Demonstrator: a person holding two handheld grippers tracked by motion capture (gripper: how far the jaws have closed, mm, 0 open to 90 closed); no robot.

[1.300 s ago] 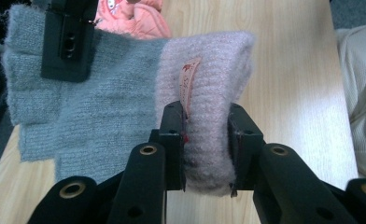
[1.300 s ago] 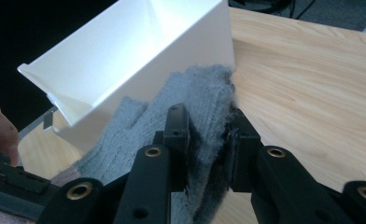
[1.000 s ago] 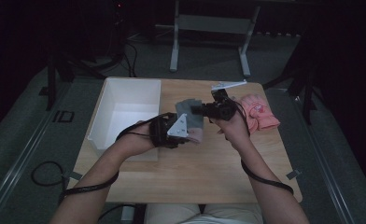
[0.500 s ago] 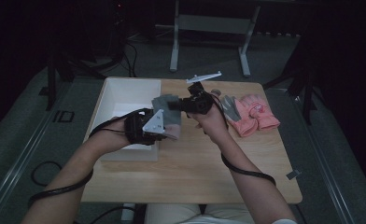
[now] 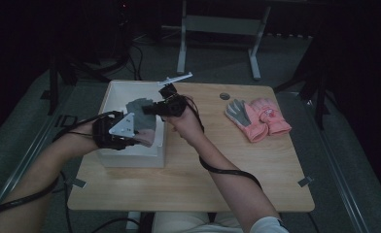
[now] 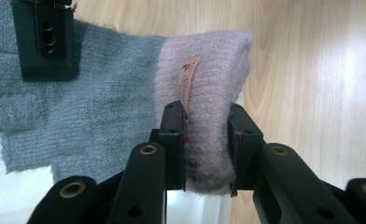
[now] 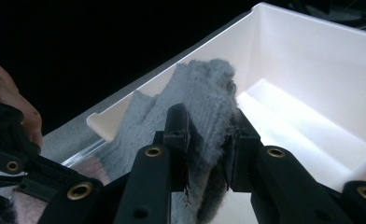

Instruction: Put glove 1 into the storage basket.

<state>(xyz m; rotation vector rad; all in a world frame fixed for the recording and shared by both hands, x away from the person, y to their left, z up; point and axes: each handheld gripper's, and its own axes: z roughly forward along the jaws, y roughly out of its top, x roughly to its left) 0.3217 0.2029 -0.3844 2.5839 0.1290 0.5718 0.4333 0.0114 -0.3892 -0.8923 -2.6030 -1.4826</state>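
Two grippers share one glove, stretched between them over the white bin at the table's left side. The left gripper, at about nine o'clock from the table's middle in the high view, is clamped on the glove's pink cuff; in the left gripper view both jaws press into the thick knit, with a small label standing just above the left jaw. The right gripper, at roughly one o'clock from the left one, has its jaws closed on the glove's grey finger end, the bunched fabric squeezed between them in the right gripper view. That end hangs above the bin's open inside, its white wall rising at two o'clock behind it. In the left gripper view the grey part spreads out toward ten o'clock, where the right gripper's jaw bites it, and light wood shows behind the cuff. A second pair of pink and grey gloves lies flat on the table at about three o'clock from the right gripper, well apart from both hands. A small dark disc sits on the wood just beyond that pair, near the far edge.
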